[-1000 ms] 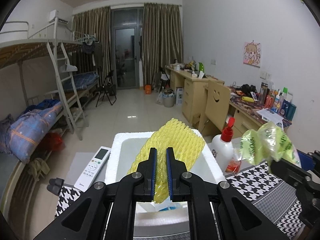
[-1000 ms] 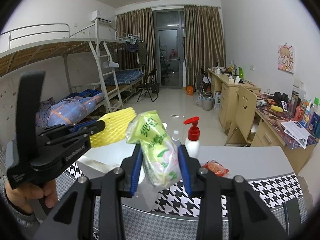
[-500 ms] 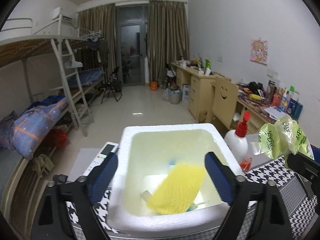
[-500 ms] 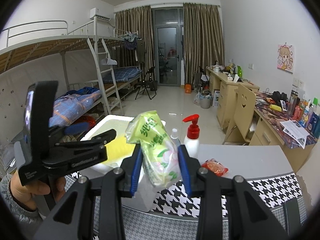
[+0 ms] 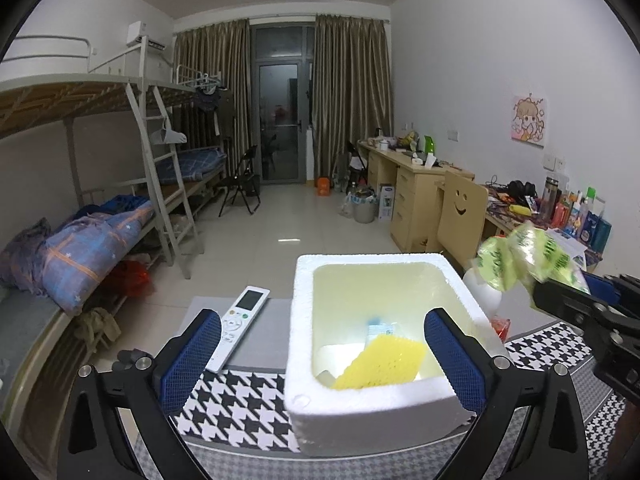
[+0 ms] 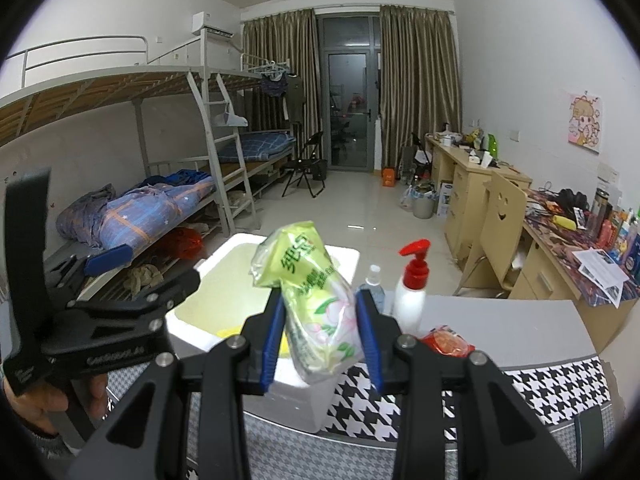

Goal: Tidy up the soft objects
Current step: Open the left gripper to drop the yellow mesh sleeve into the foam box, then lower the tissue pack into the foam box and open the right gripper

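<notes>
The worktop [image 5: 248,412], covered with a black-and-white houndstooth cloth, carries a white foam box [image 5: 376,412] at its near edge. The left hand-held gripper [image 5: 322,350] hangs over the near side of the box, its jaws opening wide with nothing between them; the blue pads stand either side of the box opening. Inside the box, against the near wall, lies a yellow foam net [image 5: 382,366] beside a small blue-and-white packet [image 5: 376,322]. The right hand-held gripper [image 6: 322,340] is clamped on a green tissue pack [image 6: 316,304], held above the right edge of the box. Just right of the box stands a white pump bottle [image 6: 410,292] with a red top, with a red snack packet [image 6: 448,340] near it. A white remote [image 5: 240,326] lies left of the box.
</notes>
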